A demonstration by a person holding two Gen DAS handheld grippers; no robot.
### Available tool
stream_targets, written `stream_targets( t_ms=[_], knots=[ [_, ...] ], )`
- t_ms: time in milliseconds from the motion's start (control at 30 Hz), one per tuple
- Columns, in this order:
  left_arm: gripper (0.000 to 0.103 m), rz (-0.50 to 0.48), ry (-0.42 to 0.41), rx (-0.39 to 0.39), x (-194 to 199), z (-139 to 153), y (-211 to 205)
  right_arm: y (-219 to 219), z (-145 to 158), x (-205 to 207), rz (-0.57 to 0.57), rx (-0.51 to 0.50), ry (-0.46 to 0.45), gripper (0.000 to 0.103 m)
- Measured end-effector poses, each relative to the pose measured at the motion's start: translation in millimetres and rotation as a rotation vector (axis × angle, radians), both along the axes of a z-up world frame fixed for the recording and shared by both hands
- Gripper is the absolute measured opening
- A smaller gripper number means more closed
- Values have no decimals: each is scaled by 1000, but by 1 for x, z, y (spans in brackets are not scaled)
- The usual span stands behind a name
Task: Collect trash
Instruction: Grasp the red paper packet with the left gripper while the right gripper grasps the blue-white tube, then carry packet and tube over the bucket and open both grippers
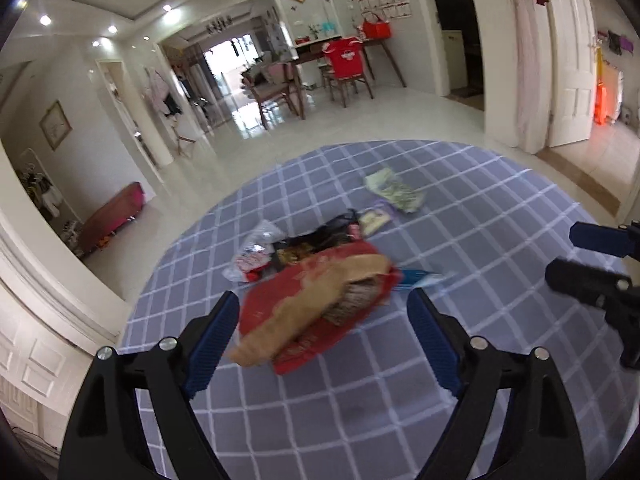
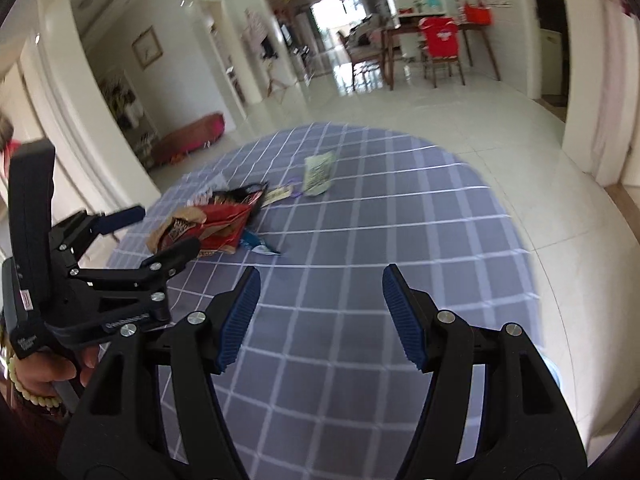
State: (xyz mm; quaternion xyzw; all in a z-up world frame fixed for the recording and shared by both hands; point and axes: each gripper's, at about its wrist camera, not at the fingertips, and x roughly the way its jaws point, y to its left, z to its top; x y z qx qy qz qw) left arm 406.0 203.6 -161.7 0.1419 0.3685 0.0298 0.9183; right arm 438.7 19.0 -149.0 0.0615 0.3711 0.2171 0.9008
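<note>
A pile of trash lies on a round table with a blue-grey checked cloth [image 1: 500,208]. Nearest is a crumpled red and tan snack bag [image 1: 320,304] [image 2: 224,224]. Behind it are a black packet [image 1: 336,228], a clear plastic wrapper [image 1: 256,248], a blue wrapper [image 1: 416,278], a pale card [image 1: 374,220] and a green-white wrapper [image 1: 394,190] [image 2: 318,172]. My left gripper [image 1: 324,320] [image 2: 160,234] hovers just short of the red bag, open, nothing between its pads. My right gripper [image 2: 322,316] [image 1: 592,256] is open over bare cloth [image 2: 400,240], to the right of the pile.
A person's hand [image 2: 44,376] with a bead bracelet holds the left gripper's handle. Pale tiled floor [image 2: 500,128] surrounds the table. A red bench [image 1: 116,216] stands by the left wall. A dining table and chairs [image 1: 344,68] stand far back.
</note>
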Motion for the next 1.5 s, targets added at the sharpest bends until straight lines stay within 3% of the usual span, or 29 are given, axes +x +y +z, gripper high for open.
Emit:
stream_targets(
  t_ms=[67, 100, 200, 567, 733, 833, 900, 933, 1033, 1133, 1500],
  knots=[
    [80, -9, -1, -27, 2, -3, 4, 13, -5, 8, 19, -28, 6, 63],
    [64, -21, -4, -41, 2, -4, 6, 19, -6, 11, 31, -38, 8, 63],
    [43, -34, 6, -51, 1, -9, 11, 37, -10, 21, 55, -75, 6, 63],
    [24, 71, -152, -265, -31, 24, 63, 101, -21, 46, 157, -261, -52, 63],
    [21, 99, -171, -276, -34, 27, 69, 121, -25, 60, 201, -363, -84, 65],
    [20, 97, -167, -299, -34, 26, 70, 125, -30, 70, 243, -362, -51, 63],
    [20, 103, -171, -300, -34, 27, 68, 126, -34, 73, 273, -351, -17, 39],
    [20, 105, -175, -297, -35, 28, 68, 127, -36, 74, 283, -352, -6, 32],
    [20, 100, -183, -300, -38, 31, 65, 126, -38, 67, 307, -355, -12, 19],
    [19, 93, -189, -299, -46, 35, 62, 122, -38, 58, 323, -343, -5, 12],
    [19, 20, -214, -285, -74, 63, 12, 49, -8, 10, 259, -142, -13, 9]
  ],
)
